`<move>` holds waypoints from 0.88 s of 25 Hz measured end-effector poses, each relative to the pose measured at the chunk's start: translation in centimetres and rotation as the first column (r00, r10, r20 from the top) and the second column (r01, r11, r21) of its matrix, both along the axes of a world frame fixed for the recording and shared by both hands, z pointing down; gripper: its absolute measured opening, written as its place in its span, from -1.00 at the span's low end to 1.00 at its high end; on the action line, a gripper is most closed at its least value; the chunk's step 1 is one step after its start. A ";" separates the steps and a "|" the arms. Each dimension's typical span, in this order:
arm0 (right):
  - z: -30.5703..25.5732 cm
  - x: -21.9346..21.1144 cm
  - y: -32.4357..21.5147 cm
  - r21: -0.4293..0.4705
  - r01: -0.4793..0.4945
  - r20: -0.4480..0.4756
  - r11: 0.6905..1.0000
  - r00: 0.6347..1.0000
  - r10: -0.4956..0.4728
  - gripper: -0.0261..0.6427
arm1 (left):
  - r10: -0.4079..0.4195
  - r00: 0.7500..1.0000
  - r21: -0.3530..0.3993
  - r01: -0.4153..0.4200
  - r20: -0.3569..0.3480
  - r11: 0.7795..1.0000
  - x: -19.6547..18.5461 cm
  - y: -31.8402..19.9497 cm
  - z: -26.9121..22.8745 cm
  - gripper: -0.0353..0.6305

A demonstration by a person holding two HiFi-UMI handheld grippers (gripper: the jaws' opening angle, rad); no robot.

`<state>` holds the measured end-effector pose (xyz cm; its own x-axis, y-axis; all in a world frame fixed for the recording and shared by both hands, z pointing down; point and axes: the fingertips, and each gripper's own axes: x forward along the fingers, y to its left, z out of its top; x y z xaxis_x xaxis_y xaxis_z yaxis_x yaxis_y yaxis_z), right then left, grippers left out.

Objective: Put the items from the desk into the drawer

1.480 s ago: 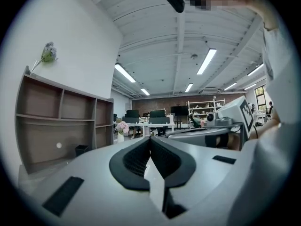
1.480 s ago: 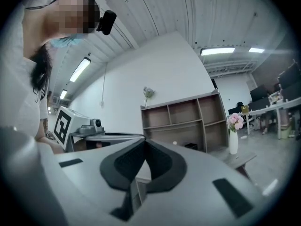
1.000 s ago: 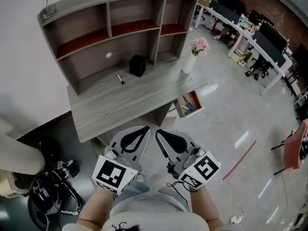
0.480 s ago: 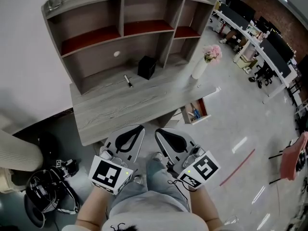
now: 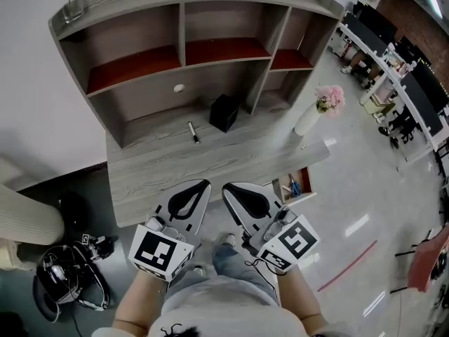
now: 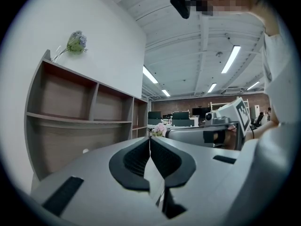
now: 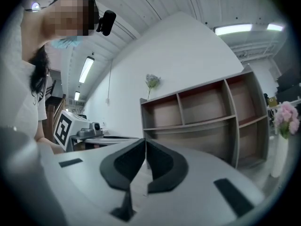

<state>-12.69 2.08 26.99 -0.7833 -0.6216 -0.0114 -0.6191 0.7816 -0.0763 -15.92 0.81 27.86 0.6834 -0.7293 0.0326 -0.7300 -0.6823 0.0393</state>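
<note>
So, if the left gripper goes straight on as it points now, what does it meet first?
Probably the vase of pink flowers on the desk: it shows just past the shut tips of the left gripper. Depth and height are unclear.

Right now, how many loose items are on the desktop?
3: black box under the shelves, pen just left of it, flower vase at the desk's right end. Nothing looks hidden.

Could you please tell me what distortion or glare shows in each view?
Head view: shelf unit bows outward; glossy floor reflects streaks of light. Left gripper view: fisheye circle, black corners, bright ceiling lights. Right gripper view: same fisheye, shelf unit curved.
</note>
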 end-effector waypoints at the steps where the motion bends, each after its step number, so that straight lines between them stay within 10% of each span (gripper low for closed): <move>1: -0.2 0.3 -1.0 0.003 0.013 0.000 1.000 1.000 -0.013 -0.89 | -0.013 1.000 0.004 0.013 -0.002 1.000 0.4 -0.8 -0.2 -0.86; 22: 0.9 3.5 -13.2 -0.037 0.156 0.011 0.987 0.988 -0.156 -0.89 | -0.162 0.987 0.006 0.162 0.008 0.987 3.6 -12.3 0.0 -0.86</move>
